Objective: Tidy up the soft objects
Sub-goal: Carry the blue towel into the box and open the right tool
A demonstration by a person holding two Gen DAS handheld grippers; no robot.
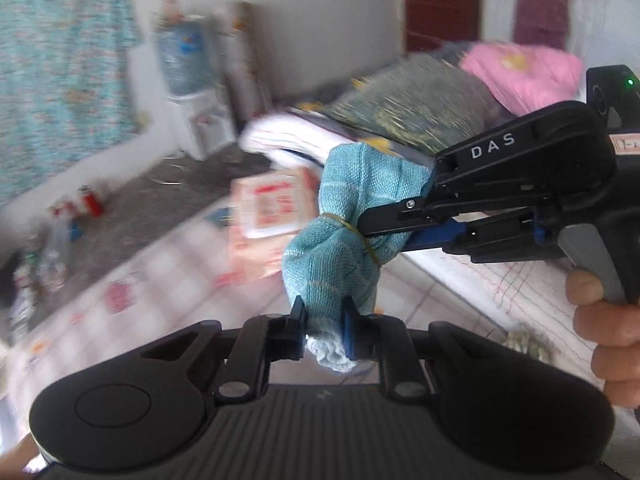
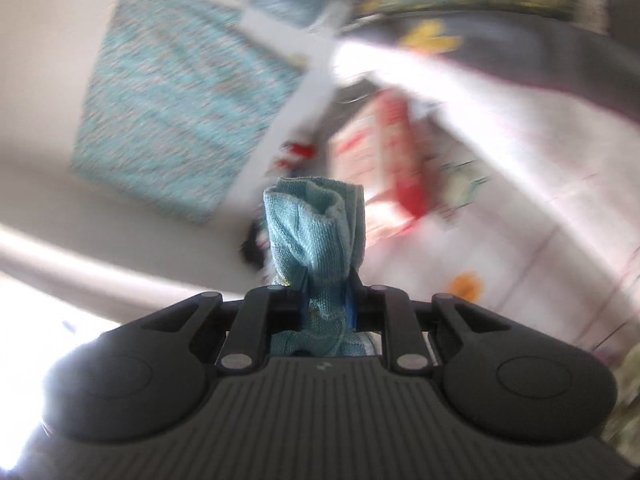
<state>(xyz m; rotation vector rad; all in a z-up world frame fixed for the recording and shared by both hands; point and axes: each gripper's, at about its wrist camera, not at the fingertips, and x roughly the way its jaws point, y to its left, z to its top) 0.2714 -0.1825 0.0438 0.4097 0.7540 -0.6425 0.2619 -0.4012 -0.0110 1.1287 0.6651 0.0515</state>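
The left gripper [image 1: 323, 322] pinches the lower end of a rolled blue cloth [image 1: 344, 224], held in the air above a checked bedsheet [image 1: 168, 280]; its long axis runs up and away from that gripper, tilting slightly right. The cloth is a light-blue woven bundle cinched at its waist by a yellowish rubber band [image 1: 340, 220]; the right gripper [image 1: 366, 226], reaching in from the right, is clamped across that waist; from its own wrist view the right gripper [image 2: 326, 294] squeezes the cloth [image 2: 316, 228], whose open folded end points straight ahead.

Left gripper [image 1: 323, 330] and right gripper [image 1: 362, 228] each have jaws clamped on cloth; right hand [image 1: 604, 340] squeezes its trigger.
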